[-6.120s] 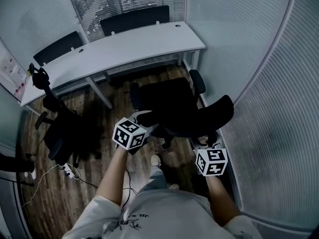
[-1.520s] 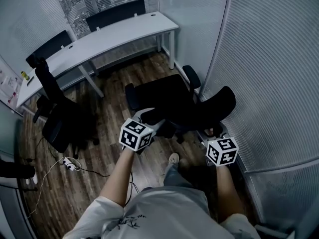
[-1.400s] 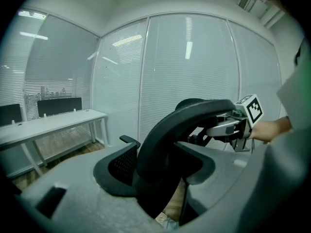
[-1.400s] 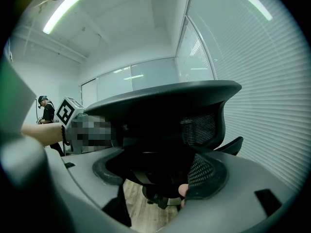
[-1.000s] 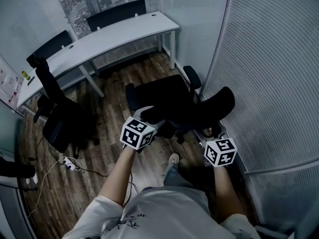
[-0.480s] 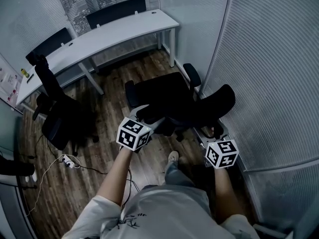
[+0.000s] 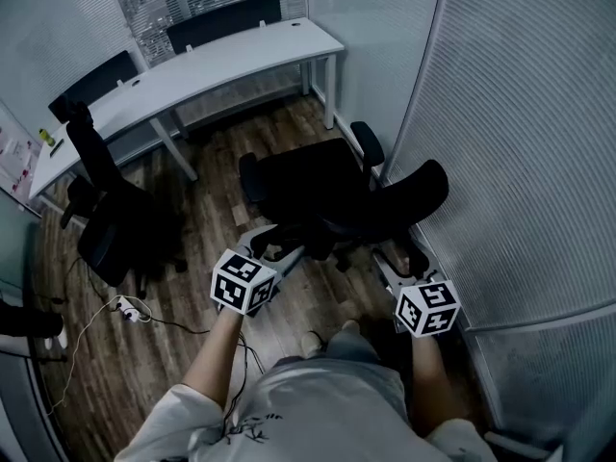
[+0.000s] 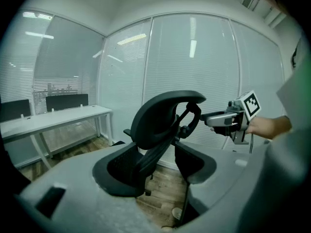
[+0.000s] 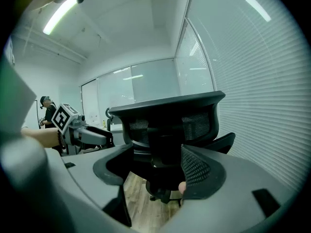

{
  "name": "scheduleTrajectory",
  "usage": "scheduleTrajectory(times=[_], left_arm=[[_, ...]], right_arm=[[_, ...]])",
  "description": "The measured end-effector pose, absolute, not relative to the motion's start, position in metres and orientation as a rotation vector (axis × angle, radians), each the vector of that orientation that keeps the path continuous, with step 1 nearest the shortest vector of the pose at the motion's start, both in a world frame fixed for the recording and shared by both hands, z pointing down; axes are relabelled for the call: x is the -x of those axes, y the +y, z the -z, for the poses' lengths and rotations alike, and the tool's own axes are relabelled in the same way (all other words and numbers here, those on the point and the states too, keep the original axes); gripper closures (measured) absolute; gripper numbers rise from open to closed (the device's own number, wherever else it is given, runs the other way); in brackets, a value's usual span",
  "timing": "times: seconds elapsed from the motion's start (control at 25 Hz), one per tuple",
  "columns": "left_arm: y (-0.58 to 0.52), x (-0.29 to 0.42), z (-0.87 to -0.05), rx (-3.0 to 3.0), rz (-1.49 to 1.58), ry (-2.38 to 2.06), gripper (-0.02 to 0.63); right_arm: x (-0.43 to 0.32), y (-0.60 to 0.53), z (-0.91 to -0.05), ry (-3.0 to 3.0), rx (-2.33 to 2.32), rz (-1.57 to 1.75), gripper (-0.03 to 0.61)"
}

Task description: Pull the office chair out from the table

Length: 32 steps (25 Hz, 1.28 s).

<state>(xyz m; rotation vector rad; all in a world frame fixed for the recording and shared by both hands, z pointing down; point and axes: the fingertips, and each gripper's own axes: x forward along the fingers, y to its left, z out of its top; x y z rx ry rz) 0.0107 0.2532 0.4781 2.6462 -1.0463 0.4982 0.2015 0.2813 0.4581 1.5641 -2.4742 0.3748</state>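
Chair (image 7: 318,181) stands just ahead of both released claws — backrest (image 7: 409,200) crosswise; right claw (image 7: 393,258) (just widened) nearer, left claw (image 7: 274,245) narrowing slightly; nothing gripped.

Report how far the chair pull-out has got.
Done: the office chair stands clear of the table, by the glass wall. In hand: left gripper and right gripper sit open behind its backrest, nothing between their jaws; the left jaws have just been closing slightly, the right opening. Left: apparently nothing except backing away.
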Motion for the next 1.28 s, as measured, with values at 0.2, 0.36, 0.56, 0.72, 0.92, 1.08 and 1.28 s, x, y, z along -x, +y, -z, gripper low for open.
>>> scheduleTrajectory(times=[0.2,0.36,0.56,0.72,0.92,1.08,1.28], left_arm=[[0.277,-0.021,-0.471,-2.627,-0.418,-1.091,0.509],[0.289,-0.034,-0.473,-2.616,-0.417,-1.112,0.56],[0.303,-0.052,-0.47,-2.582,-0.402,-1.143,0.597],[0.316,-0.066,-0.467,-2.565,-0.395,-1.17,0.601],[0.326,-0.08,-0.466,-2.534,-0.364,-1.178,0.603],[0.334,-0.077,-0.466,-2.513,-0.376,-1.215,0.603],[0.342,-0.074,-0.468,-2.483,-0.381,-1.238,0.603]], right_arm=[[-0.192,0.295,-0.456,-2.52,-1.499,-0.385,0.393],[-0.189,0.301,-0.458,-2.558,-1.44,-0.392,0.556],[-0.19,0.31,-0.458,-2.58,-1.318,-0.418,0.569],[-0.195,0.317,-0.451,-2.596,-1.3,-0.394,0.571],[-0.194,0.324,-0.445,-2.618,-1.25,-0.355,0.571],[-0.191,0.329,-0.445,-2.63,-1.21,-0.367,0.571],[-0.187,0.333,-0.445,-2.648,-1.169,-0.383,0.571]])
